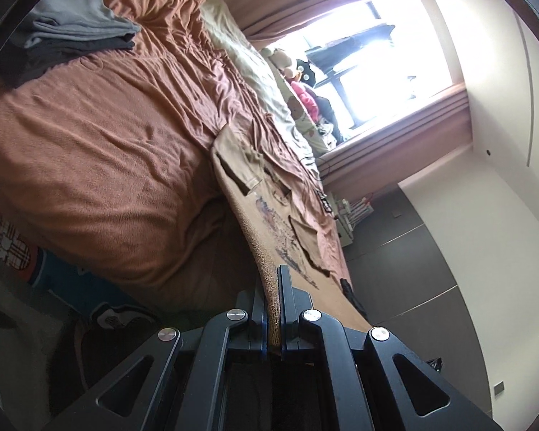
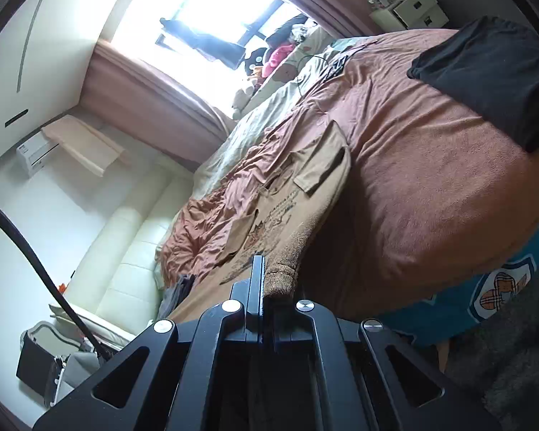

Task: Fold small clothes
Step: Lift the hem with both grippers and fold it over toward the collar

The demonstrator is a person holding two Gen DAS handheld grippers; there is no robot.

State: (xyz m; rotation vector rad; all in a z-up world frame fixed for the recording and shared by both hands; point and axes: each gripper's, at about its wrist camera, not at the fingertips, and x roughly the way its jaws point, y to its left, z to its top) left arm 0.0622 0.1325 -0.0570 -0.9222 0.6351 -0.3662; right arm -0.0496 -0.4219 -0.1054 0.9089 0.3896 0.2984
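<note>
The bed [image 1: 90,151], under a rumpled rust-brown cover, fills both views, with a folded grey and dark stack [image 1: 75,32] at one corner and a black garment [image 2: 492,75] at another. Across the near edge lies the tan sweatshirt [image 1: 269,208], front up, both sleeves already turned in over the printed chest, its ribbed hem lifted clear of the cover. The left gripper [image 1: 276,309] is clenched on one hem corner; the right gripper [image 2: 266,287] is clamped on the other, though only a small tuck of rib seems to sit between its fingers.

The risk, as I judge it: that thin bite could slip as the hem is carried toward the collar, dropping one side and skewing the fold. Uneven travel between the hands could also drag the tucked sleeves loose.
</note>
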